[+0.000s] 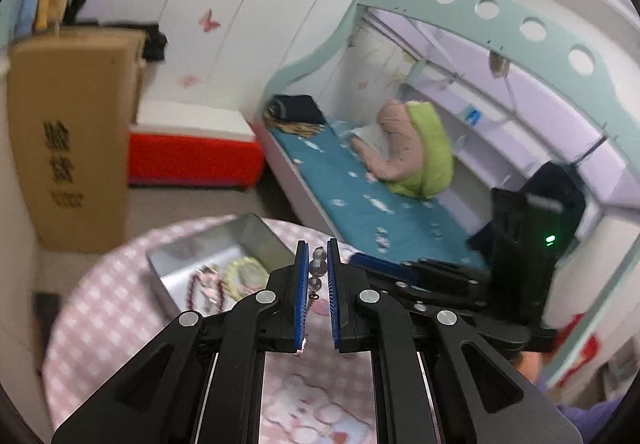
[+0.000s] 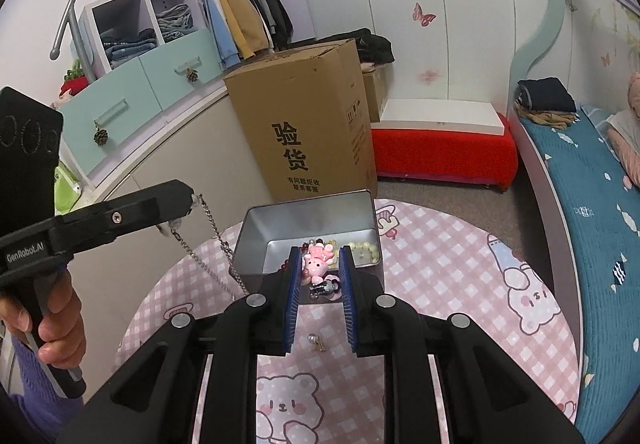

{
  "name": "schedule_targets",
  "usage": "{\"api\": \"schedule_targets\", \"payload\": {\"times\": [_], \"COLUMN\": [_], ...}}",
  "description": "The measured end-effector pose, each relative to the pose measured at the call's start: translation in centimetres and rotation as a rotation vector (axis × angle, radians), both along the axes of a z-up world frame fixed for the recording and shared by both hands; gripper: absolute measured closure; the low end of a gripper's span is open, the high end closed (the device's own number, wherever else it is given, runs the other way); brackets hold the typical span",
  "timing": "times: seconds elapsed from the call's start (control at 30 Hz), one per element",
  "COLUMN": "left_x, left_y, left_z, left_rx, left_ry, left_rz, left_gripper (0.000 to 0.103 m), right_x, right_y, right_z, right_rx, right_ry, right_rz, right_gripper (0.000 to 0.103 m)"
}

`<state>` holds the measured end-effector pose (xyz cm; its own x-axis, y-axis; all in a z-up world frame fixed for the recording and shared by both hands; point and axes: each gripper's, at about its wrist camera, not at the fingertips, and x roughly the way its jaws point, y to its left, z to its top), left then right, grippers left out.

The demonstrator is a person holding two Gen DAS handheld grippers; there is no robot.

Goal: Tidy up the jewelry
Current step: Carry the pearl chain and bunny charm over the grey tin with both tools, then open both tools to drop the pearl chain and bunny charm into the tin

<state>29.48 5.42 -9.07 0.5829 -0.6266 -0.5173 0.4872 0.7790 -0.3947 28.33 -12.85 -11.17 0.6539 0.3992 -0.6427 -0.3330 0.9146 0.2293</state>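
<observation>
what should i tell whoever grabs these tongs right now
Left tongs: shut on the beaded end of a chain.
Right tongs: shut on its metal clasp, pink charm there too; chain hangs between them above the table.
Tin: already holds bead bracelets.
Left: drop chain in tin, then the small earring on the table.

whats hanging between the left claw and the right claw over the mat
A silver chain hangs slack between the left claw and the right claw, which pinches its metal clasp. It passes just left of the tin box, in the right wrist view.
</observation>
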Motion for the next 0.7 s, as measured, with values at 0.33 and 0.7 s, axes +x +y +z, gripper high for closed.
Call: {"api": "schedule_targets", "payload": {"times": [0.33, 0.7], "left_x": [3.2, 7.3], "left_y": [-2.0, -3.0], "left_z": [0.9, -5.8], "left_rx": [0.211, 0.364], "left_ry": [-0.093, 0.013], "left_rz": [0.139, 0.204], "left_gripper": [0.093, 0.093], "right_x": [3.4, 7.5], "right_y": [2.0, 3.6], "right_z": [0.6, -3.7], "right_rx": [0.012, -0.048], "right_ry": [-0.003, 0.099], "right_rz": [0.025, 0.014], "right_gripper": [0.085, 0.084]}}
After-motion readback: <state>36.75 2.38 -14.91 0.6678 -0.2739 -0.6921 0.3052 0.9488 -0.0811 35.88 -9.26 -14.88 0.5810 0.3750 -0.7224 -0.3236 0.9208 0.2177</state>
